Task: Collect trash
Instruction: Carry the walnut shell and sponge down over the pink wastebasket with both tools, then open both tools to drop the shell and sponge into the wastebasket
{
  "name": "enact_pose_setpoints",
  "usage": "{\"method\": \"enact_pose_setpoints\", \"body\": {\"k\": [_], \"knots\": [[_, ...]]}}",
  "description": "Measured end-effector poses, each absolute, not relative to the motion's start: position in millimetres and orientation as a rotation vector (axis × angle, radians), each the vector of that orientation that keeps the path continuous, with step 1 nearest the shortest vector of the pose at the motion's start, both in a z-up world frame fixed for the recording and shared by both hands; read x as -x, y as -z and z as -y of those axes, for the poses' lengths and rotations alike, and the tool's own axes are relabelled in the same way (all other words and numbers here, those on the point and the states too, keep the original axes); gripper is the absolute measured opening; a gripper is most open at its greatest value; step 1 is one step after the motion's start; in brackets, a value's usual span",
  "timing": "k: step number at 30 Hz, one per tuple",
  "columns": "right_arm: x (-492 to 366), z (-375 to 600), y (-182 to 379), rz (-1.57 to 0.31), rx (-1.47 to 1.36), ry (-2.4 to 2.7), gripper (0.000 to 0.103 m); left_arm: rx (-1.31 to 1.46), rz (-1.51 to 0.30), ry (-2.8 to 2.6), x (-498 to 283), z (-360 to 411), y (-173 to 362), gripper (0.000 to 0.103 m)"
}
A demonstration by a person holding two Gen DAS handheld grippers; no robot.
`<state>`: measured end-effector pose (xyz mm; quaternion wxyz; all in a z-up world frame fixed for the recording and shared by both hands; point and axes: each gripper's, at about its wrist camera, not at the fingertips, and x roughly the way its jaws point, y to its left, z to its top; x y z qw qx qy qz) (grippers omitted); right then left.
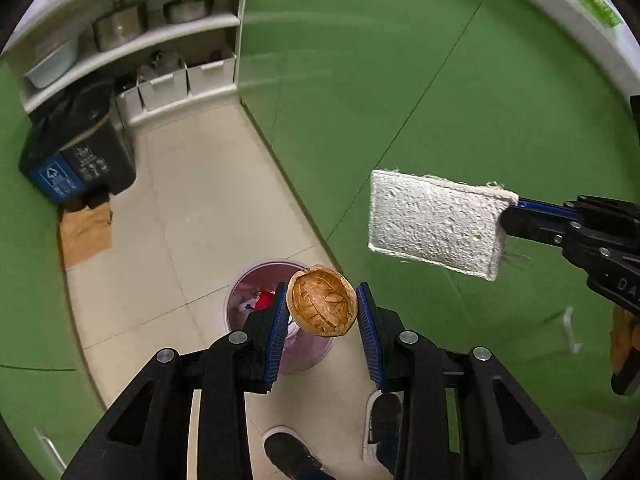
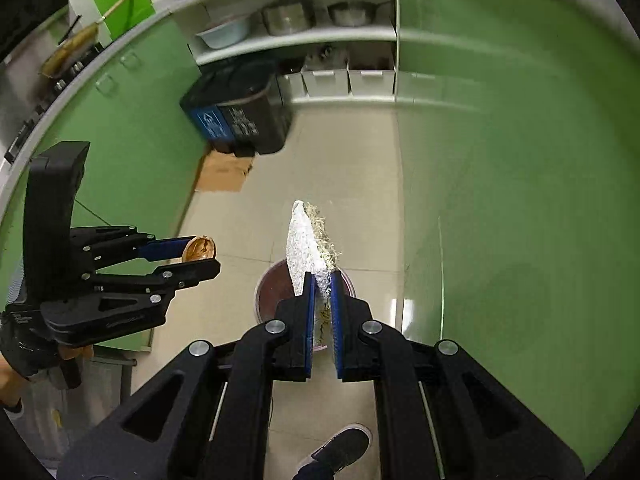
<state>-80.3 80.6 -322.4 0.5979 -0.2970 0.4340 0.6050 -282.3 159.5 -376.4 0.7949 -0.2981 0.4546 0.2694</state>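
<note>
Two views, left wrist first. Its left gripper (image 1: 322,307) has its blue-padded fingers (image 1: 277,334) set on either side of a brown walnut shell (image 1: 322,306). The left pad touches the shell, while a thin gap seems to show at the right pad, so I cannot tell whether the grip is firm. The shell hangs in the air above the small purple trash bin (image 1: 276,320), which stands on the tiled floor (image 1: 192,216) with red and white scraps inside. To the right of the bin and higher, the right gripper (image 1: 510,210) pinches one end of a white sponge (image 1: 436,226), held flat over the green cabinet front (image 1: 460,92). A black and blue recycling bin (image 1: 76,152) stands far beyond the purple bin, at the left, beside open shelves with pots.

From the right wrist, the right gripper (image 2: 321,288) is narrowly closed on the sponge (image 2: 308,240), seen edge-on and sticking up, directly over the purple trash bin (image 2: 276,288). Left of that bin, the left gripper (image 2: 204,258) holds the walnut shell (image 2: 199,249) between its fingers, off to the side of the rim. A dark shoe (image 2: 340,450) stands on the floor nearer than the bin.
</note>
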Motion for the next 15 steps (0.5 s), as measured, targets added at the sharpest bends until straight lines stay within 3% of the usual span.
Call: {"method": "enact_pose_setpoints", "body": {"k": [2, 3, 4, 5, 6, 15], "knots": [[79, -84, 339, -1.013, 0.689, -1.396, 0.007, 0.642, -0.979, -0.577, 278, -161, 389, 0.034], [78, -87, 345, -1.015, 0.692, -1.394, 0.007, 0.642, -0.983, -0.579, 277, -162, 394, 0.04], [78, -88, 350, -1.015, 0.695, -1.391, 0.007, 0.641, -0.988, -0.59, 277, -164, 400, 0.052], [78, -89, 356, -1.017, 0.698, -1.39, 0.007, 0.641, -0.985, -0.6, 277, -165, 403, 0.093], [79, -90, 359, -1.019, 0.7, -1.39, 0.007, 0.637, -0.973, -0.612, 277, -165, 405, 0.097], [92, -99, 377, -1.035, 0.731, -1.4, 0.007, 0.643, -0.976, -0.662, 293, -171, 411, 0.097]]}}
